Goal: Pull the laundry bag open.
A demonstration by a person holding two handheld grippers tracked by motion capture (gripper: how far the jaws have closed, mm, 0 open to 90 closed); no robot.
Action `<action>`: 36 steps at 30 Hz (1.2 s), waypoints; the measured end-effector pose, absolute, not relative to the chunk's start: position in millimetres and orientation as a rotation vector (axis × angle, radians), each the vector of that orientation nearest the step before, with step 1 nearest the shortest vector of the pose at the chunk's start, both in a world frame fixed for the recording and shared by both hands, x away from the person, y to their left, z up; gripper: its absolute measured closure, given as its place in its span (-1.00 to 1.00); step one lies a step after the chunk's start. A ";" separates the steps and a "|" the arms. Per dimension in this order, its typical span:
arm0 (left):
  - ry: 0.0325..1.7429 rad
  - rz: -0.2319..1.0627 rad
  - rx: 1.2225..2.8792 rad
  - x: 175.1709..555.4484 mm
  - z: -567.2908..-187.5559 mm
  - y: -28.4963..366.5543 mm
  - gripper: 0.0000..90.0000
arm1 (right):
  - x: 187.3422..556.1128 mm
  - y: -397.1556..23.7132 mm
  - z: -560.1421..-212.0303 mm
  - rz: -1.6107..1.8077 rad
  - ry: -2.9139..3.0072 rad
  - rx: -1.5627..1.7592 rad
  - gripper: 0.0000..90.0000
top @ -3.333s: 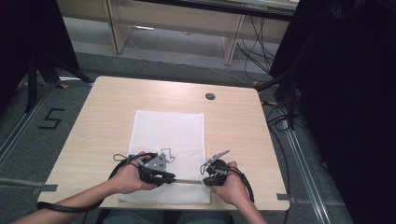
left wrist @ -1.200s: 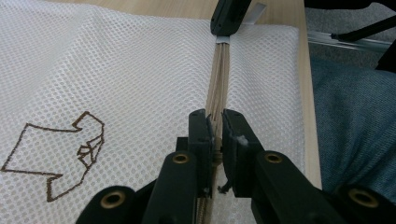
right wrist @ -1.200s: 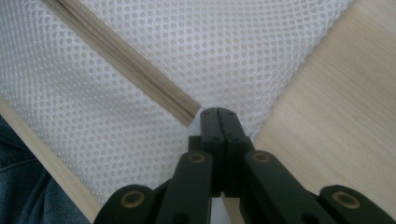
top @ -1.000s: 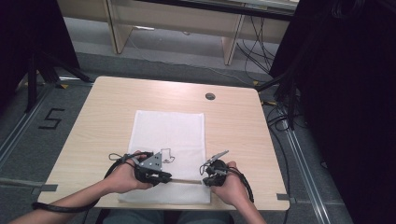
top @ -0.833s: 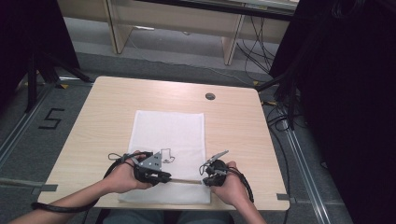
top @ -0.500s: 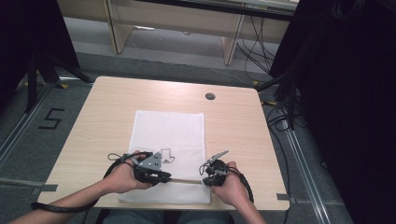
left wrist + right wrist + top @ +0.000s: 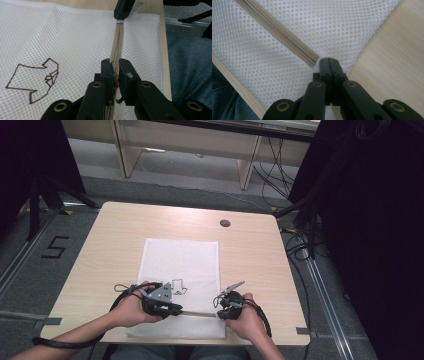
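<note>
A white mesh bag (image 7: 182, 260) lies flat on the table, with a brown shirt outline (image 7: 35, 80) stitched on it. Its beige zipper (image 7: 197, 313) runs along the near end, between my two hands. My left gripper (image 7: 176, 309) is shut on the zipper (image 7: 118, 37), and its jaws (image 7: 114, 66) pinch the strip from both sides. My right gripper (image 7: 220, 312) is shut on the mesh at the zipper's far end. In the right gripper view its jaws (image 7: 328, 60) meet right at the tip of the zipper (image 7: 279, 32). The right gripper (image 7: 123, 10) also appears in the left gripper view.
The wooden table (image 7: 125, 235) has a round cable hole (image 7: 225, 223) at the back right. Its front edge is just behind the bag, with the person's lap (image 7: 190, 62) below. Dark curtains stand at the right, and a floor mark "5" (image 7: 56, 247) is at the left.
</note>
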State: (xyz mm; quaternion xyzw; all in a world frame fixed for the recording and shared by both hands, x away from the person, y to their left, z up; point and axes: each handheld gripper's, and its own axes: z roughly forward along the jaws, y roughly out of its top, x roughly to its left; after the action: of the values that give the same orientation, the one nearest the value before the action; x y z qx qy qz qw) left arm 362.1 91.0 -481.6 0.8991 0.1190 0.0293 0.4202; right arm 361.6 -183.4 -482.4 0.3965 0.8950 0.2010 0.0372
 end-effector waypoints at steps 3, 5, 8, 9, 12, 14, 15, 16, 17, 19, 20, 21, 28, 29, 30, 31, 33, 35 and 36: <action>0.302 0.074 2.252 362.3 -482.0 91.0 0.83 | 361.8 -183.5 -482.3 0.616 2.749 1.216 1.00; 0.295 0.083 2.259 362.8 -482.1 91.8 0.83 | 361.8 -183.7 -482.4 0.618 2.749 1.217 1.00; 0.302 0.073 2.256 362.7 -482.1 91.8 0.83 | 361.9 -183.6 -482.3 0.617 2.749 1.216 1.00; 0.301 0.077 2.255 362.6 -481.9 91.9 0.83 | 361.9 -183.5 -482.3 0.615 2.750 1.215 1.00; 0.305 0.075 2.252 362.4 -481.9 92.0 0.83 | 361.8 -183.3 -482.3 0.616 2.750 1.212 1.00; 0.303 0.076 2.252 362.2 -481.6 92.0 0.83 | 361.8 -183.3 -482.3 0.615 2.750 1.211 1.00; 0.299 0.078 2.256 362.5 -481.4 92.4 0.83 | 361.9 -183.3 -482.4 0.616 2.751 1.208 1.00; 0.304 0.076 2.256 362.3 -481.5 92.2 0.83 | 361.9 -183.2 -482.4 0.616 2.751 1.207 1.00; 0.298 0.083 2.258 362.4 -481.4 92.7 0.83 | 362.0 -183.3 -482.4 0.616 2.751 1.208 1.00; 0.307 0.074 2.249 362.4 -481.7 94.8 0.83 | 361.9 -183.3 -482.3 0.615 2.750 1.213 1.00; 0.310 0.072 2.255 362.7 -481.5 95.5 0.83 | 361.9 -183.4 -482.3 0.616 2.750 1.214 1.00; 0.307 0.066 2.247 362.4 -481.8 96.1 0.83 | 361.9 -183.4 -482.3 0.615 2.750 1.213 1.00; 0.310 0.081 2.248 362.8 -480.4 99.2 0.83 | 362.0 -183.1 -482.4 0.613 2.748 1.213 1.00; 0.320 0.076 2.245 362.6 -480.5 100.0 0.83 | 362.0 -183.1 -482.4 0.613 2.749 1.211 1.00; 0.307 0.084 2.256 363.0 -480.1 101.6 0.83 | 362.0 -183.0 -482.3 0.611 2.749 1.209 1.00; 0.323 0.078 2.245 362.3 -480.3 103.0 0.83 | 362.1 -183.0 -482.3 0.613 2.750 1.210 1.00; 0.325 0.083 2.243 362.6 -480.3 105.2 0.83 | 362.1 -183.0 -482.4 0.613 2.749 1.211 1.00; 0.328 0.088 2.248 362.7 -480.0 107.9 0.83 | 362.1 -183.0 -482.4 0.612 2.748 1.213 1.00; 0.334 0.080 2.239 362.7 -480.1 108.8 0.83 | 362.2 -183.0 -482.2 0.610 2.751 1.209 1.00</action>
State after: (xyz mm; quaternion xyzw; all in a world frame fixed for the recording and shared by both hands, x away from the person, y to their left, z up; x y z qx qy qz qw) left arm 362.7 108.8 -480.1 0.8951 0.1336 0.0319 0.4242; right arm 362.2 -183.0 -482.2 0.3942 0.8965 0.1989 0.0378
